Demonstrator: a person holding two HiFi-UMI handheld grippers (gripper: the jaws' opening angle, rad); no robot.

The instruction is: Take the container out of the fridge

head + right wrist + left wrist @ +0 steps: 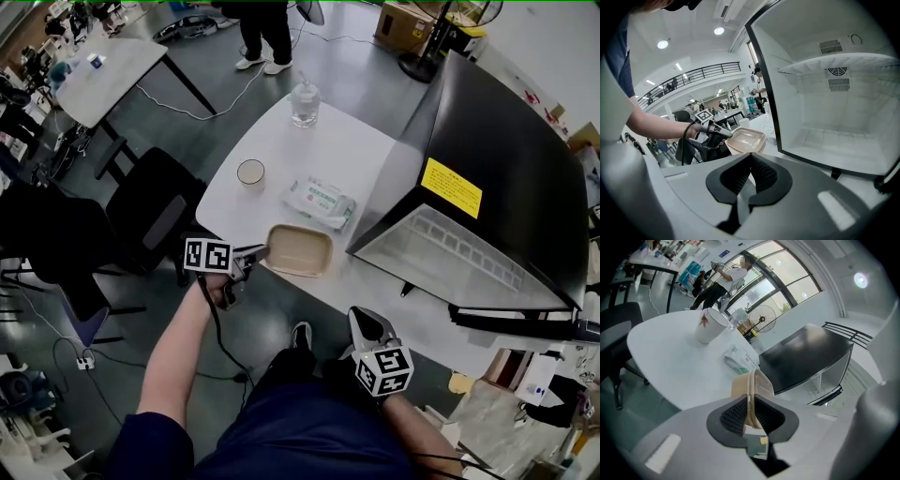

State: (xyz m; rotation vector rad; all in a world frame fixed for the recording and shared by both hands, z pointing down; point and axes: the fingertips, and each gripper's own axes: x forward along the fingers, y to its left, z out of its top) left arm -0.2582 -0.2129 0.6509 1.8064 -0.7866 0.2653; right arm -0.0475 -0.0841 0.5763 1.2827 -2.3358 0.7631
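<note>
A beige lidded container [300,250] rests on the white table [347,150] near its front edge, outside the fridge. My left gripper [258,253] is shut on the container's left rim. In the left gripper view the rim [751,380] stands edge-on between the pads of that gripper [750,409]. My right gripper [367,325] hovers below the table edge, shut with nothing in it. Past the closed tips of the right gripper [750,161] I see the container [746,139], the left gripper [719,132], and the open fridge [834,117] with bare white shelves.
The black fridge [497,187] stands on the table's right, its door open toward me. A wet-wipes pack [321,202], a paper cup [250,172] and a clear bottle [305,101] sit behind the container. A black chair [155,211] is at the left, and a person [262,37] stands beyond.
</note>
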